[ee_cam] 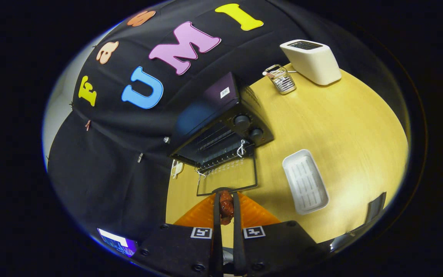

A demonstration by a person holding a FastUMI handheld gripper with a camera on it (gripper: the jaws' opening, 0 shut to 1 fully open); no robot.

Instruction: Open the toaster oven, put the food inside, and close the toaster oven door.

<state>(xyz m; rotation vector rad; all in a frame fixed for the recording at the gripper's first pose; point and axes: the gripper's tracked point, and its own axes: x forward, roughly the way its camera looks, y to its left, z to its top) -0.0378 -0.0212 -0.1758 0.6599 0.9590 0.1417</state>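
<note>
The gripper [226, 198] had its fingers drawn narrow, both pressing a reddish-brown piece of food [226, 207] between them. Just beyond the tips lay the toaster oven [221, 123], its glass door [227, 175] dropped open. A white tray [305, 181] sat nearby on the wooden table [352, 127], a white toaster [312, 60] farther back.

toaster oven [221, 127] sticker unreadable, no legible text
</note>
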